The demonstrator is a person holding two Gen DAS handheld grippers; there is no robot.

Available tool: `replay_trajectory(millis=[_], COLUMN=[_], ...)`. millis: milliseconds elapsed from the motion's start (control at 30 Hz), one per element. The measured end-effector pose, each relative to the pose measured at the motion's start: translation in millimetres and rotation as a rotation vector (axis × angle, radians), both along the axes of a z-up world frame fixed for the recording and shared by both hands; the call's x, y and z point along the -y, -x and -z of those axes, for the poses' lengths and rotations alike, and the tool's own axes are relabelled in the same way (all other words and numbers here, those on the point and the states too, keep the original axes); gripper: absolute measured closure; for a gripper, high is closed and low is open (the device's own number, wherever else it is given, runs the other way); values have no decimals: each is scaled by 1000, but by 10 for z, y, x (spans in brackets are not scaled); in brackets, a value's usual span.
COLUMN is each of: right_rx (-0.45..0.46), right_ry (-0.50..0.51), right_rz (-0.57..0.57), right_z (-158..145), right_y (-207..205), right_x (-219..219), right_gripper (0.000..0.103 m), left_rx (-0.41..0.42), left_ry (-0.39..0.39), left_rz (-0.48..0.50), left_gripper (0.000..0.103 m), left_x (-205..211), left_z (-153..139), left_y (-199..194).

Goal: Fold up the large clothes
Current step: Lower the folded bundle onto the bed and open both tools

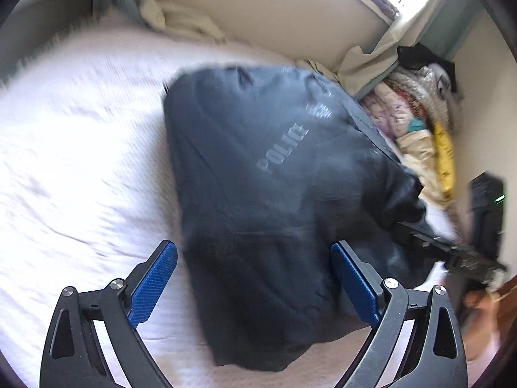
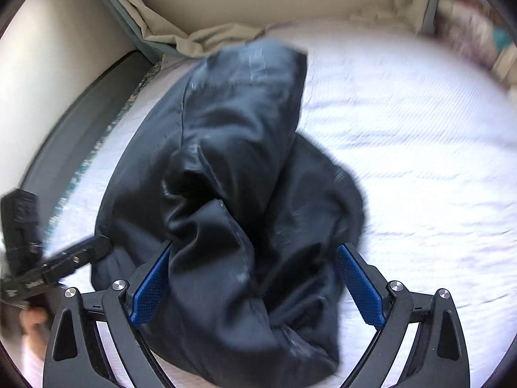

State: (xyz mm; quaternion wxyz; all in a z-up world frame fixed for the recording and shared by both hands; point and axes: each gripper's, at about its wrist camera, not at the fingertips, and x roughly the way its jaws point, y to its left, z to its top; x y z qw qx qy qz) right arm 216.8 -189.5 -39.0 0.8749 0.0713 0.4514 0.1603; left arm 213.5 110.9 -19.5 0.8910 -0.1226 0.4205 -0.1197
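Currently, per view:
Garment: dark jacket (image 1: 278,200) with grey POLICE lettering, bunched in a heap on the white bedsheet (image 1: 80,161); not flat, edges rumpled.
Left gripper (image 1: 253,281): jaws wide apart, nothing pinched; jacket's near part lies between the blue pads, right pad right at the cloth, contact unclear.
Right gripper (image 2: 253,286): jaws spread wide; a fold of jacket (image 2: 232,194) sits between them, touching the left pad, clear of the right.
Free room, left view: bare sheet from 7 to 11 o'clock.
Free room, right view: bare sheet (image 2: 404,161) from 1 to 4 o'clock.
Limits: clothes pile (image 1: 416,113) at 2 o'clock in left view; beige headboard (image 1: 258,9) at 12.
Blur: heavy in both views.
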Motion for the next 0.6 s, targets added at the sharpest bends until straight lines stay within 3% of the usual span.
replay_trajectory(millis=[167,600], right_rx=[103,177], right_ry=[114,177], right_rz=[58,187], right_z=[-251,-212], right_y=[257,1158], right_x=[39,171], right_gripper=[6,6], left_rx=[143,268], left_ry=[-227,-400], left_rz=[-59,-168], left_gripper=[1,1], left_x=[202,597], left_z=[-243,-362], left_y=[388,1115])
